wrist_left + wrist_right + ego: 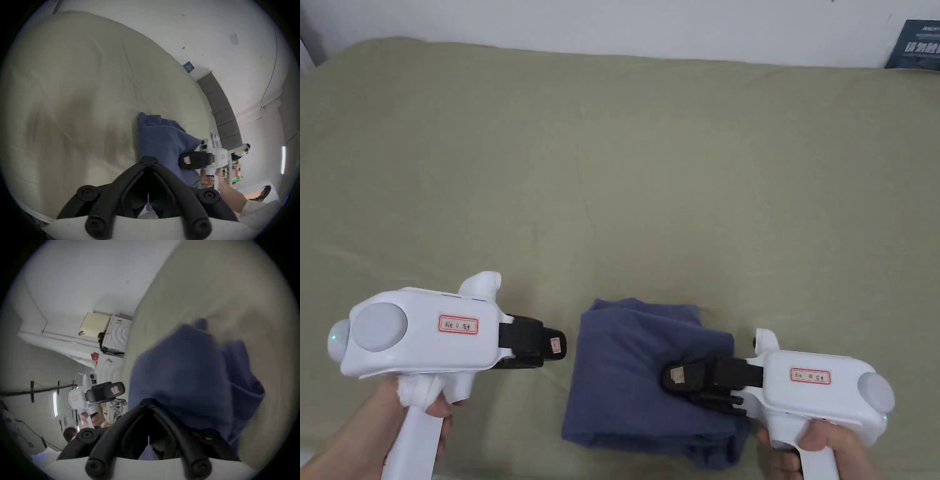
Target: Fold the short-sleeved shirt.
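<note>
Both grippers have their jaws pressed together, empty: left gripper (553, 344) beside the folded blue shirt (625, 381) on the olive sheet (612, 175), right gripper (675, 377) over the shirt

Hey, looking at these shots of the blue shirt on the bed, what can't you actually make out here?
- Head view: the right gripper covers part of the folded shirt; whether it touches the cloth is unclear.
- Head view: the shirt's near corner is cut off by the bottom edge.
- Right gripper view: the shirt is motion-blurred, so its layers can't be counted.
- Left gripper view: the left gripper hides the shirt's near edge.
</note>
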Demonstrator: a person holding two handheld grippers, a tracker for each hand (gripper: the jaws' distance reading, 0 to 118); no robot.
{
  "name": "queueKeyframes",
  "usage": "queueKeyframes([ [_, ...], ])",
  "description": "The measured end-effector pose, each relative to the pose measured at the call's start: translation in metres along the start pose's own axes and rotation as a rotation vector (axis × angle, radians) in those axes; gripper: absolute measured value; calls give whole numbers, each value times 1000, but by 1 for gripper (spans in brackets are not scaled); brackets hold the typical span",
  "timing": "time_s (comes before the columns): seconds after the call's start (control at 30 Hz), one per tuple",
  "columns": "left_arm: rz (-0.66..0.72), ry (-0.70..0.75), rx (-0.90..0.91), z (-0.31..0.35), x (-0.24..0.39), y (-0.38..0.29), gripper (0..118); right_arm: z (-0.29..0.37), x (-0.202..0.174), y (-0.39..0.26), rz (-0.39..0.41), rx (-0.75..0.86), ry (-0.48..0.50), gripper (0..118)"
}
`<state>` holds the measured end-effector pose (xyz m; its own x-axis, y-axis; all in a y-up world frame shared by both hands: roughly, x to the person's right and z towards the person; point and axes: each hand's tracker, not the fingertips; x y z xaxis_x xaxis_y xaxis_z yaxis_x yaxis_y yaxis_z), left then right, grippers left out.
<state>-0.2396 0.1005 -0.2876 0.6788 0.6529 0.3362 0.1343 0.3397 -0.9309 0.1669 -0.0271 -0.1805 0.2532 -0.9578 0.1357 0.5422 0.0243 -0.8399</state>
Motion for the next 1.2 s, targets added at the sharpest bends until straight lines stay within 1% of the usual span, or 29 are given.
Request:
queueKeyframes([
  [0.03,4,-12,11,-1,-2,0,5,3,1,-1,-12,23,30,0],
  [0.07,9,-35,11,-4,-12,5,24,5,1,0,0,27,27,0],
  [0.1,20,-71,9,-6,-15,6,60,4,0,0,10,21,13,0],
  [0.13,37,-115,-8,-11,-19,8,112,3,0,0,13,14,13,0],
  [0.17,52,-157,-50,-19,-21,9,118,3,-4,-2,19,11,10,0],
  [0.23,104,-214,-67,-28,-23,10,116,3,-5,-1,18,7,5,0],
  [0.3,94,-210,-85,-44,-23,12,116,3,-5,-1,20,6,1,0],
  [0.4,109,-282,-171,-69,-16,9,116,2,-4,-1,13,5,4,0],
  [0.47,94,-294,-157,-75,-9,7,112,2,-4,-1,13,5,4,0],
  [0.5,97,-297,-159,-77,-6,9,105,2,-4,-2,12,4,4,0],
  [0.53,102,-294,-167,-78,-4,11,80,2,-4,-2,10,4,5,0],
  [0.57,98,-277,-163,-78,-2,11,45,2,-4,-1,5,4,6,0],
  [0.6,60,-205,-155,-80,-13,15,33,3,-4,-1,5,6,5,0],
  [0.63,36,-120,-160,-82,-12,14,33,3,-5,-1,6,9,2,0],
  [0.67,30,-115,-177,-85,-15,12,33,4,-8,-1,11,15,-23,0],
  [0.7,62,-173,-179,-84,-18,13,33,5,-11,-1,28,18,-57,0],
  [0.73,84,-175,-165,-82,-18,15,33,8,-19,-3,61,25,-80,0],
  [0.77,74,-170,-167,-83,-15,14,33,13,-35,-7,129,42,-160,0],
  [0.83,57,-148,-164,-82,-11,14,33,24,-75,-22,389,127,-315,0],
  [0.87,57,-146,-163,-81,-10,13,33,30,-98,-36,540,217,-439,0],
  [0.9,49,-134,-158,-81,-10,13,33,33,-118,-52,701,355,-624,0],
  [0.93,42,-127,-156,-81,-10,13,33,33,-133,-68,839,513,-790,0],
  [0.97,40,-120,-153,-81,-9,12,33,36,-143,-82,946,643,-886,0],
  [1.0,39,-115,-149,-80,-6,10,33,39,-150,-89,993,744,-928,0],
  [1.03,37,-110,-146,-79,-5,8,33,41,-155,-96,1014,847,-978,0],
  [1.07,36,-106,-142,-79,-4,8,33,43,-158,-100,1050,924,-1001,0],
  [1.1,37,-103,-139,-78,-4,7,33,45,-161,-102,1074,965,-1011,0],
  [1.13,39,-98,-135,-77,-2,7,33,46,-164,-103,1080,991,-1020,0],
  [1.2,33,-93,-134,-76,-1,6,33,49,-168,-102,1066,981,-1007,0],
])
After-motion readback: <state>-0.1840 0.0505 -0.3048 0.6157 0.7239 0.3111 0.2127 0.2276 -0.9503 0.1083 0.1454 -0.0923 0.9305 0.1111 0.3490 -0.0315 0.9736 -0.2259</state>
